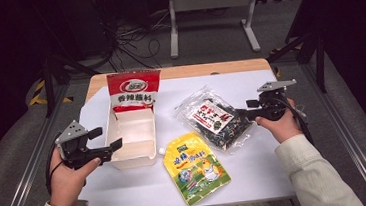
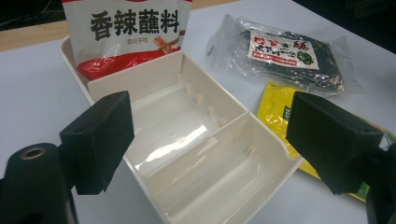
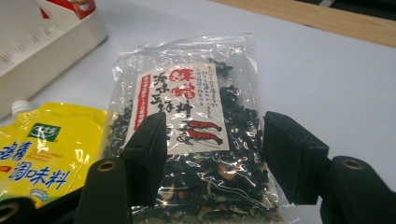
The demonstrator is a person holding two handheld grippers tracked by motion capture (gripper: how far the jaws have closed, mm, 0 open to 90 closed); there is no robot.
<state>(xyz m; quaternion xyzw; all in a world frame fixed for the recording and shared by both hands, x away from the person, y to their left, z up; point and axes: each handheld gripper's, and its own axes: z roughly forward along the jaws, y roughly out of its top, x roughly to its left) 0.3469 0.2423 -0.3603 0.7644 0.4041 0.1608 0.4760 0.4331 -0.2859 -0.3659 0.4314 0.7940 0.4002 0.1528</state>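
High view: the left gripper (image 1: 105, 139) hangs at the near left corner of the white bin (image 1: 133, 146), jaws apart with nothing between them. The right gripper (image 1: 240, 111) lies level, aimed at the clear seaweed bag (image 1: 214, 120), which sits right of the bin on the white table (image 1: 267, 166). The bag's long axis runs from far-left to near-right, its near-right end towards the right hand (image 1: 282, 124). Whether the jaw tips touch the bag cannot be made out here. A red pouch (image 1: 133, 89) stands in the bin's far end, its foot hidden by the wall. A yellow pouch (image 1: 194, 167) lies flat near the front edge, spout (image 1: 161, 150) pointing at the bin.

Left gripper view: the jaws stand wide and empty over the bin (image 2: 215, 154), whose inner dividers and slots show, a detail lost from above. The red pouch (image 2: 128, 35) is cut off at the top. The seaweed bag (image 2: 285, 53) lies beyond, and the yellow pouch (image 2: 275, 105) is mostly hidden behind the right-hand jaw.

Right gripper view: the jaws are partly open, either side of the seaweed bag's (image 3: 196, 135) near end, hanging just above it without pinching it. The bag runs lengthwise away from the camera, its label reading upright; its near edge is cut off below. The yellow pouch (image 3: 51, 149) and a corner of the bin (image 3: 46, 46) are cropped at left.
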